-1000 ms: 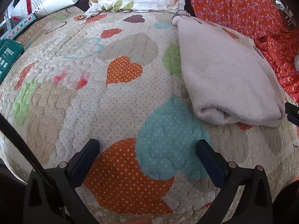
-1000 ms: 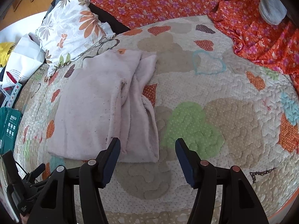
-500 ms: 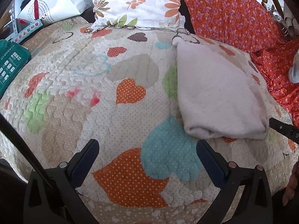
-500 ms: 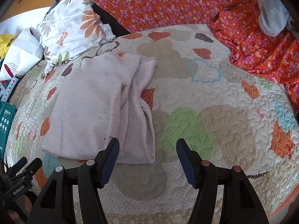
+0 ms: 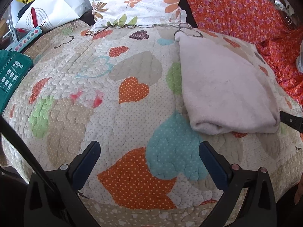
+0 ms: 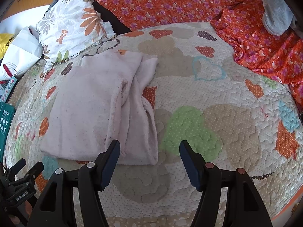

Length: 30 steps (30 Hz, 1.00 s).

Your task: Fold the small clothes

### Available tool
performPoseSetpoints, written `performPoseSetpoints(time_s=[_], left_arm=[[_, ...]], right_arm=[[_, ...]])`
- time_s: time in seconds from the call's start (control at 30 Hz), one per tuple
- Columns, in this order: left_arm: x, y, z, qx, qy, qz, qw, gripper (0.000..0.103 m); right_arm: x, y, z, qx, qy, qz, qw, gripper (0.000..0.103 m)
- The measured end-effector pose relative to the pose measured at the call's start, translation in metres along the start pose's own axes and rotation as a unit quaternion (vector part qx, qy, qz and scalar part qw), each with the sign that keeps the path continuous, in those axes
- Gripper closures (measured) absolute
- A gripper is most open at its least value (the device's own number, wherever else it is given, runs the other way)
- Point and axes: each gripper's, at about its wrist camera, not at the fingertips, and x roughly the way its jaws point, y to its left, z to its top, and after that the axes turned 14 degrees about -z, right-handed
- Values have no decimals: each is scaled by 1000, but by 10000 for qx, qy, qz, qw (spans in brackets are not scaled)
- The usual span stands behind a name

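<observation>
A pale pink fleece garment (image 6: 98, 111) lies folded lengthwise on the heart-patterned quilt (image 6: 217, 98). In the left wrist view it (image 5: 223, 87) lies to the right. My left gripper (image 5: 149, 151) is open and empty above the quilt, to the left of the garment's near end. My right gripper (image 6: 149, 151) is open and empty, just in front of the garment's near right corner. One right finger (image 5: 291, 121) shows at the left wrist view's right edge, beside the garment's corner.
A floral pillow (image 5: 136, 1) and an orange flowered sheet (image 6: 170, 1) lie at the back. A white bag (image 5: 49, 9) and a green box (image 5: 11, 73) sit at the left. A grey cloth (image 6: 274, 17) lies far right. The left gripper's body (image 6: 17, 187) shows lower left.
Both grippers have drawn back and risen a little from the garment, so more of the pillow and sheet shows. The garment has not moved. Both stay open.
</observation>
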Motion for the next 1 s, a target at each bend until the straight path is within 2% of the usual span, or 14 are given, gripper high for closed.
performPoseSetpoints(time_s=[0.7,1.0], left_arm=[[9,1,-4,12,216,182,9996,0],[20,2,-11,-74,520,125,9985,0]], right_arm=[[8,-3,-1,41,159,25,9999,30],[21,-9,-4,265,528,198,9981,27]])
